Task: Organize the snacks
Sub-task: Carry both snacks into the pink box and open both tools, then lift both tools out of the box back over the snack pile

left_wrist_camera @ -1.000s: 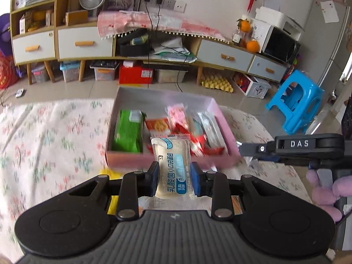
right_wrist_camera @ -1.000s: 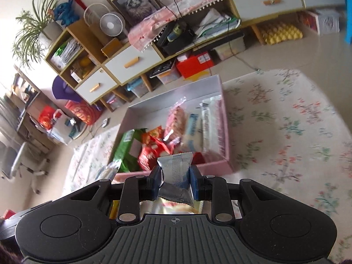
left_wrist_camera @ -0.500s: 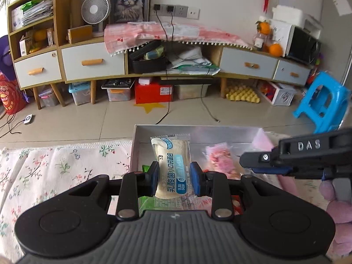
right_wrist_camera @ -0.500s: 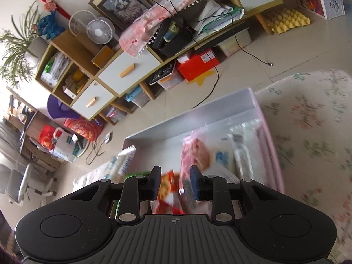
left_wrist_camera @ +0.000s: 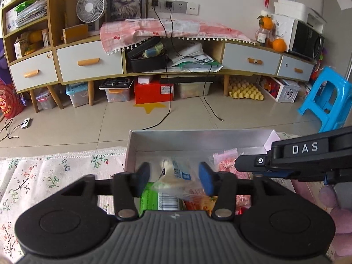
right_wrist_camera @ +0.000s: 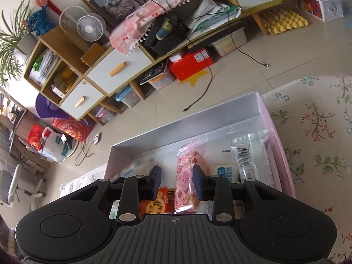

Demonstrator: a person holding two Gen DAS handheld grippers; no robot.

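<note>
Bare box floor beyond crowded snack packets

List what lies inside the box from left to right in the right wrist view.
In the pink box: blurred white-and-blue packet → orange cracker packet → pink snack bag → small blue-labelled packet → clear wrapper with a barcode.
</note>
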